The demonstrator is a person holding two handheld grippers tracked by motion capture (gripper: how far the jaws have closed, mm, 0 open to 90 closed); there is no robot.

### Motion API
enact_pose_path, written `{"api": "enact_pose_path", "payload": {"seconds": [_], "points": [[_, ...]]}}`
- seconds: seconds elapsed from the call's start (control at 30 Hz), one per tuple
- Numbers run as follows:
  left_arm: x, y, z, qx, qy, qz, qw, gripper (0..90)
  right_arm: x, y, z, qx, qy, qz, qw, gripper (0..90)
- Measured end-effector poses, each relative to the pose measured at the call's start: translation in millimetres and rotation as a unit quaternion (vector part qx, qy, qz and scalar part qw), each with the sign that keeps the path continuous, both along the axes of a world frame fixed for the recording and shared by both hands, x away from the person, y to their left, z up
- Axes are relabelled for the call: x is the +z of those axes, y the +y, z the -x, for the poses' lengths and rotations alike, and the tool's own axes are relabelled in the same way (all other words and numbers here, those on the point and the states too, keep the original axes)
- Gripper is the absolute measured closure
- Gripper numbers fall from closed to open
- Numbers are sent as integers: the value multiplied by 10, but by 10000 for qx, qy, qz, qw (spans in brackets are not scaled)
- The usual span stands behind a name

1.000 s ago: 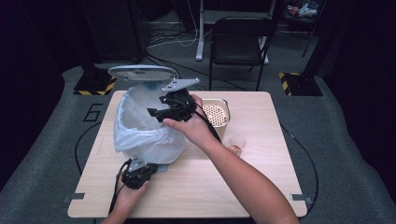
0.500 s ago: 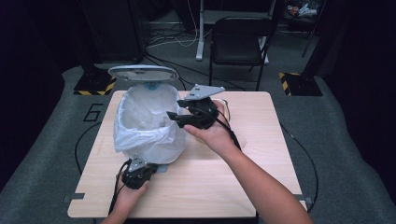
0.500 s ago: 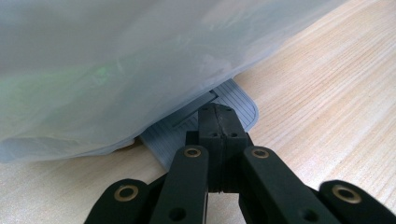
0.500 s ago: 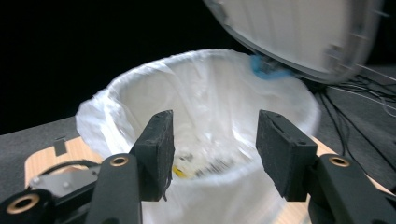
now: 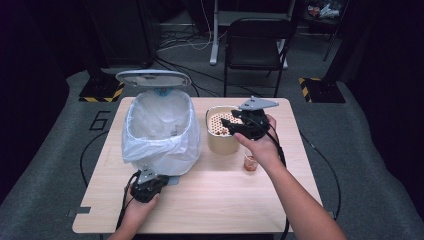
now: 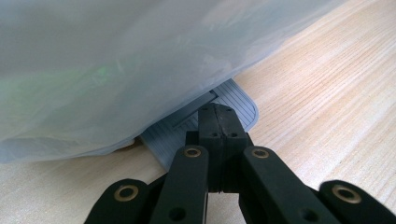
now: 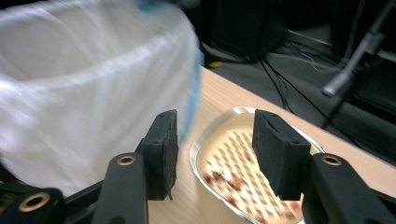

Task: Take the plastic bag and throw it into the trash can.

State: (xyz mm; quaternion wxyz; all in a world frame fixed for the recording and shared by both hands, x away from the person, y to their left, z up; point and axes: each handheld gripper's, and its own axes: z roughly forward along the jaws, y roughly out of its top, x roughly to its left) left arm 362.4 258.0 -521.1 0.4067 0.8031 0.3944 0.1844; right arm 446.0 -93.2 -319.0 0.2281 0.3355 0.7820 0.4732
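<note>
Strainer tub (image 5: 220, 131) sits mid-bench under the right claw (image 5: 227, 125), empty jaws just narrowing; left claw (image 5: 148, 181) clenched on the bin pedal (image 6: 205, 114).

Left gripper (image 5: 149, 176) fingers clamped together; right gripper (image 5: 231, 125) fingers closing, seemingly empty.

Table brightly lit, surroundings dark; right gripper view smeared by motion blur.
</note>
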Motion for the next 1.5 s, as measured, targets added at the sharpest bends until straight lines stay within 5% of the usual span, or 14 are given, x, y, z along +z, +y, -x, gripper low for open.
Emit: {"api": "enact_pose_path", "payload": {"seconds": [0.13, 0.2, 0.6, 0.97, 1.5], "points": [[-1, -1, -1, -4, -13, 4, 10000, 900, -161, -158, -11, -207, 47, -32, 9998, 458], [-1, -2, 1, -2, -15, 0, 10000, 900, -301, -286, -2, -428, 40, -85, 9990, 375], [0, 2, -1, 2, 1, 3, 10000, 900, -843, -540, 150, -756, 238, 5, 9969, 32], [-3, 2, -3, 3, 9, 55, 10000, 900, -1216, -611, 193, -947, 422, 196, 9944, 1], [-6, 5, -3, 8, 6, 75, 10000, 900, -1590, -632, 145, -1065, 701, 155, 9917, 115]]}}
